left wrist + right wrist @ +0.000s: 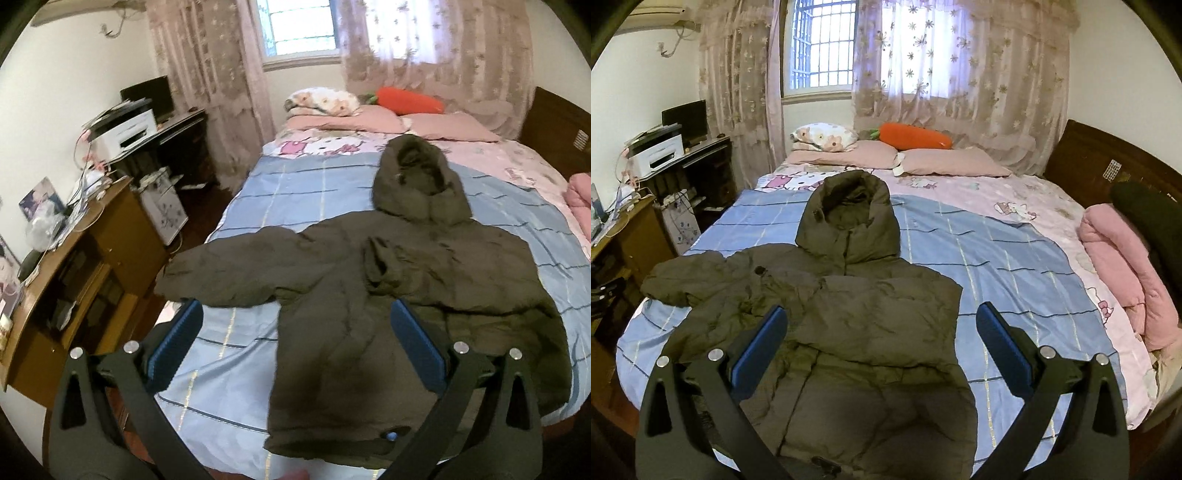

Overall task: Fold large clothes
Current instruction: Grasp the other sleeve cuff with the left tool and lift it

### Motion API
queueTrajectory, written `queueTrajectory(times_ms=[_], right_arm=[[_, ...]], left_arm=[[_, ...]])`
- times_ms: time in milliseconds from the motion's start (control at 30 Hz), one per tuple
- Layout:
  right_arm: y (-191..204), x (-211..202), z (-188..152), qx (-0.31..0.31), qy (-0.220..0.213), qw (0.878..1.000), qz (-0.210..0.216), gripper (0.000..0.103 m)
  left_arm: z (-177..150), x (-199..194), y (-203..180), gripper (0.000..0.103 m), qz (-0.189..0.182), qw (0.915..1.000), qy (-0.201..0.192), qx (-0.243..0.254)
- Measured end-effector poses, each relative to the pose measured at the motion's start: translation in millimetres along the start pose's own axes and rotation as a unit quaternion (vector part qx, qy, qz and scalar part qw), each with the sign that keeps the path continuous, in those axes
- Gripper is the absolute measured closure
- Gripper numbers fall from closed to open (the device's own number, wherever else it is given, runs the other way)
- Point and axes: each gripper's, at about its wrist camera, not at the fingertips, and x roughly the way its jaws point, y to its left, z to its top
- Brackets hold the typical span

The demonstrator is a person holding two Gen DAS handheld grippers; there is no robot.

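A dark olive hooded puffer jacket (354, 332) lies flat on the bed, hood toward the pillows. Its left sleeve (229, 273) stretches out to the bed's left edge. Its right sleeve is folded across the chest, cuff (380, 262) near the middle. My left gripper (295, 314) is open and empty above the jacket's lower left. In the right wrist view the jacket (849, 332) fills the near bed, and my right gripper (881, 317) is open and empty above its lower body.
The bed has a blue checked sheet (997, 266) over a pink cartoon cover, pillows and an orange carrot plush (912, 136) at the head. A rolled pink quilt (1123, 258) lies on the right. A wooden desk (74, 280) and printer (125, 133) stand left of the bed.
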Motion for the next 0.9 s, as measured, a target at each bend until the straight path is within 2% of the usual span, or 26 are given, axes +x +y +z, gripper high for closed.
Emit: queueTrajectory(times_ms=[233, 367, 533, 733, 767, 800, 900], right_arm=[[1.5, -0.4, 1.0, 0.001, 0.001, 1.000, 0.012, 0.001], [4.6, 3.1, 0.9, -0.001, 0.006, 1.000, 0.015, 0.001], [6.3, 7.8, 0.4, 0.002, 0.016, 1.000, 0.018, 0.001], [8.2, 13.3, 0.6, 0.001, 0.023, 1.000, 0.020, 0.001], [9.2, 14.4, 0.3, -0.001, 0.025, 1.000, 0.019, 0.001], [9.6, 15.4, -0.1, -0.002, 0.026, 0.999, 0.019, 0.001], [11.1, 20.3, -1.8, -0.005, 0.034, 0.999, 0.018, 0.001]], left_arm=[[13.8, 30.1, 46.2, 0.002, 0.018, 0.9986, 0.024, -0.044], [20.8, 58.5, 84.6, 0.002, -0.002, 0.9946, 0.046, -0.093], [23.3, 92.2, 130.0, 0.002, -0.013, 0.9879, 0.047, -0.147], [10.3, 149.3, 196.2, 0.002, -0.030, 0.9691, 0.078, -0.232], [4.8, 160.5, 210.0, 0.002, -0.037, 0.9635, 0.084, -0.251], [-0.9, 170.6, 222.1, 0.002, -0.044, 0.9567, 0.092, -0.273], [-25.8, 201.6, 261.0, 0.002, -0.070, 0.9261, 0.112, -0.353]])
